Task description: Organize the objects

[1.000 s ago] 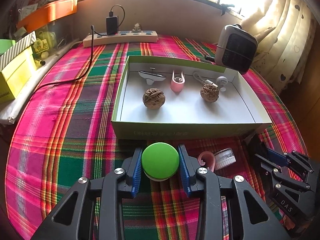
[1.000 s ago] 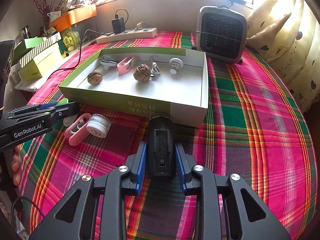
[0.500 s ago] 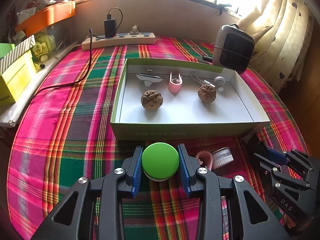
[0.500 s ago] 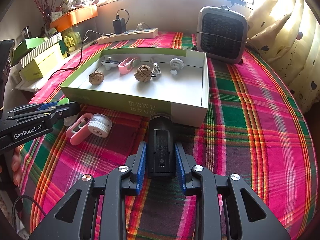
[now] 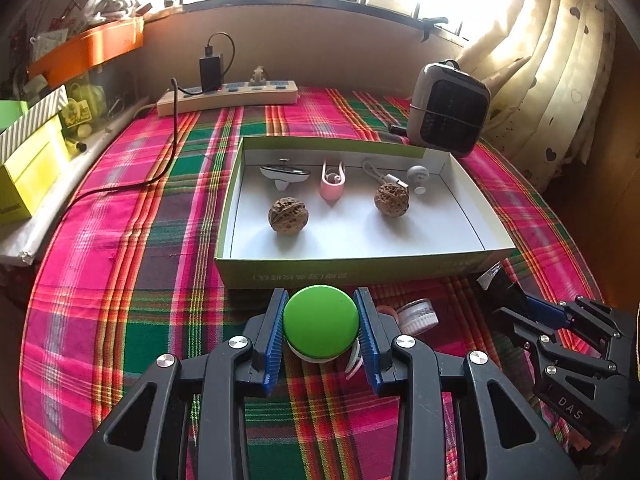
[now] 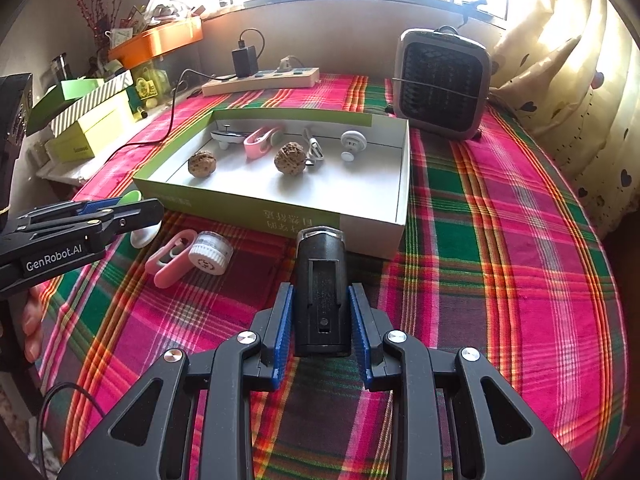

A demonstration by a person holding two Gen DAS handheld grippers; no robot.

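My left gripper (image 5: 321, 327) is clenched on a round green-topped cap with a white base (image 5: 321, 322), its blue ribbed pads pressing both sides, just in front of the near wall of the shallow green cardboard box with a white inside (image 5: 352, 270). My right gripper (image 6: 322, 330) grips a black oblong plastic device with a silvery tip (image 6: 322, 292), which points at that same box's near corner.

The box sits on a pink, green and red plaid tablecloth (image 6: 500, 248). Inside it lie two wrinkled brown walnuts (image 5: 289, 215), well apart, and along the far wall a white boat-shaped piece (image 5: 285, 173), a pink clip (image 5: 332, 184), a small white cable piece (image 5: 386, 176) and a round white knob (image 5: 418, 176).

Outside the box, between my two tools, a second pink clip (image 6: 172, 258) lies touching a small white ridged jar lid (image 6: 210, 253); whether the lid rests on the clip or only against it I cannot tell from here.

Behind the box stand a grey mesh-fronted heater (image 6: 442, 84) and a beige power strip with a black charger (image 5: 228, 96).
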